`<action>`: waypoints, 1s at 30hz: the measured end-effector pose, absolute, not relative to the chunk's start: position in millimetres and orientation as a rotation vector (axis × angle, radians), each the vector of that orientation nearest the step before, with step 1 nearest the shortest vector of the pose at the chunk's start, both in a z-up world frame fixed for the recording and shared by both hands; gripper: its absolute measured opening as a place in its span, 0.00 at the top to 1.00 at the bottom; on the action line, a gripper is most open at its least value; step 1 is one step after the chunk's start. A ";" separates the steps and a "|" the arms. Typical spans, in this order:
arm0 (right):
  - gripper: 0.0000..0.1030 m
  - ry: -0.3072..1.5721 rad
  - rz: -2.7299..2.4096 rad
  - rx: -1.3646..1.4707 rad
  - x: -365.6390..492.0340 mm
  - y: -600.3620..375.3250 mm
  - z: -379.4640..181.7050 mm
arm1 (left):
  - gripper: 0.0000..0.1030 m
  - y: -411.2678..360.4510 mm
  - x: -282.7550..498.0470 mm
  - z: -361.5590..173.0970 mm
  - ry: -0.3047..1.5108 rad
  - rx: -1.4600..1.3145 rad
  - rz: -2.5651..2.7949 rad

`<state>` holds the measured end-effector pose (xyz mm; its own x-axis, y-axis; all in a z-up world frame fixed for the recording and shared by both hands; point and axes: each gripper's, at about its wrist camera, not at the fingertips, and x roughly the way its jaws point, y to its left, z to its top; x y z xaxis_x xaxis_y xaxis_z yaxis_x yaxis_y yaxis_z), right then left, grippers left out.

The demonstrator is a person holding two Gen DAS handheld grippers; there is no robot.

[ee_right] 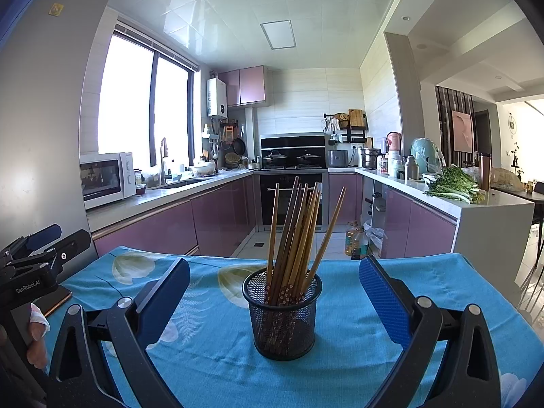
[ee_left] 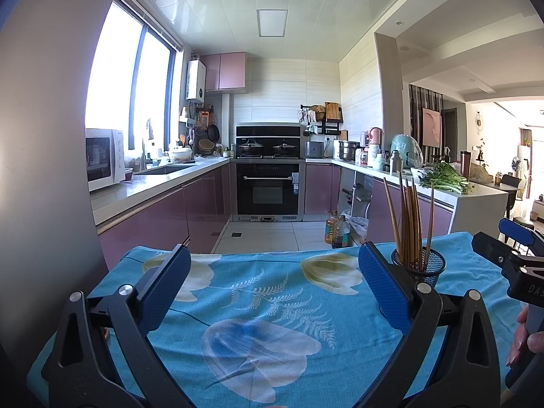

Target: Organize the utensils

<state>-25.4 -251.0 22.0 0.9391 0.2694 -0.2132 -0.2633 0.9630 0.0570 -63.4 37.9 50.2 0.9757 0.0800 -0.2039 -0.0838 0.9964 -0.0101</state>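
Observation:
A black mesh cup (ee_right: 282,312) stands upright on the blue flowered tablecloth (ee_right: 217,367), holding several wooden chopsticks (ee_right: 295,227) that lean apart at the top. My right gripper (ee_right: 273,292) is open, its blue pads on either side of the cup and a little nearer the camera, touching nothing. In the left wrist view the same cup (ee_left: 425,267) with its chopsticks (ee_left: 409,217) sits just beyond the right finger. My left gripper (ee_left: 272,278) is open over bare cloth (ee_left: 258,306) with nothing between its fingers.
The table ends at a far edge with tiled kitchen floor (ee_left: 265,234) beyond. Oil bottles (ee_left: 336,231) stand on the floor. A dark flat item (ee_right: 57,301) lies at the table's left edge. Purple cabinets (ee_right: 153,231) and counters ring the room; a grey fridge (ee_right: 44,102) rises at left.

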 end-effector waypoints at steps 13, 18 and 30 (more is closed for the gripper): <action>0.06 0.218 0.266 0.030 -24.7 -248.5 22.8 | 0.06 37.7 -63.2 50.9 0.204 -0.018 0.082; 0.06 0.218 0.266 0.031 -24.7 -249.1 22.6 | 0.06 37.6 -63.2 50.9 0.203 -0.018 0.082; 0.06 0.217 0.264 0.030 -24.6 -248.4 22.5 | 0.06 37.5 -62.6 51.2 0.202 -0.016 0.084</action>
<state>-24.6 -248.4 22.5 0.9421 0.2625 -0.2084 -0.2561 0.9649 0.0579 -62.6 37.5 51.2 0.9761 0.0816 -0.2014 -0.0848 0.9964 -0.0075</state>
